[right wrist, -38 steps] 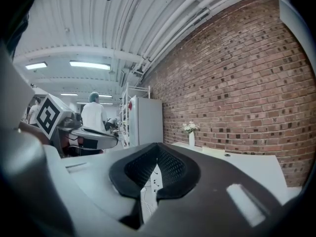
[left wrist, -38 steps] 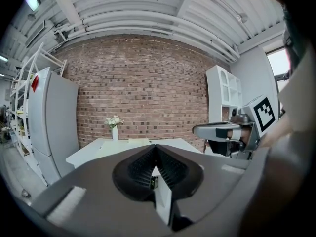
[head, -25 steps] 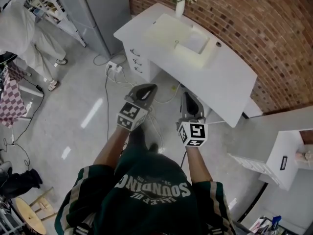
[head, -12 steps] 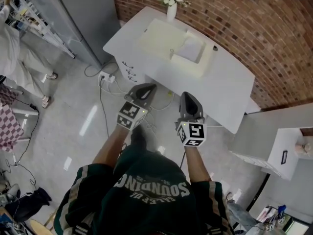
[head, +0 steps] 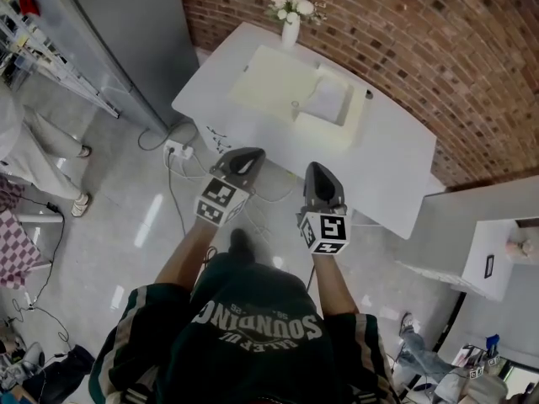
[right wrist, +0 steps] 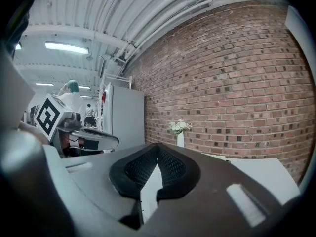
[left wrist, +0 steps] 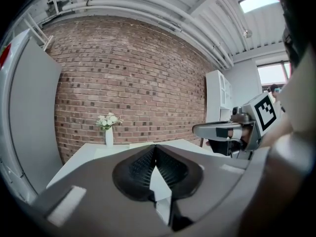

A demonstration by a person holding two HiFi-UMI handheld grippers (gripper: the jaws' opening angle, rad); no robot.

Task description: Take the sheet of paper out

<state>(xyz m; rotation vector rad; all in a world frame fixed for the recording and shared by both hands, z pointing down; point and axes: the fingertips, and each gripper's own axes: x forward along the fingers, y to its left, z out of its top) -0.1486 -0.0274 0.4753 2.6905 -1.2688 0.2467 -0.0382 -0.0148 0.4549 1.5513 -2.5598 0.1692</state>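
Observation:
A cream printer-like box [head: 286, 91] lies on the white table [head: 396, 167] against the brick wall. A white sheet of paper [head: 328, 99] rests in its right part. Beside it stands a white vase of flowers [head: 290, 19], also the vase [left wrist: 109, 135] and the vase [right wrist: 180, 137] in the gripper views. My left gripper [head: 247, 152] hovers above the floor just short of the table's near edge, jaws shut and empty [left wrist: 155, 147]. My right gripper [head: 313, 168] is level with it to the right, also shut on nothing [right wrist: 157, 146]. Both point at the table.
A tall grey cabinet [head: 126, 32] stands left of the table. A power strip with cables [head: 179, 150] lies on the floor below the table's left end. A white cupboard [head: 497, 263] is at the right. A person [head: 34, 154] stands at far left.
Both grippers have moved toward the table, side by side, jaws staying shut. The table and printer now sit nearer and more central in the head view.

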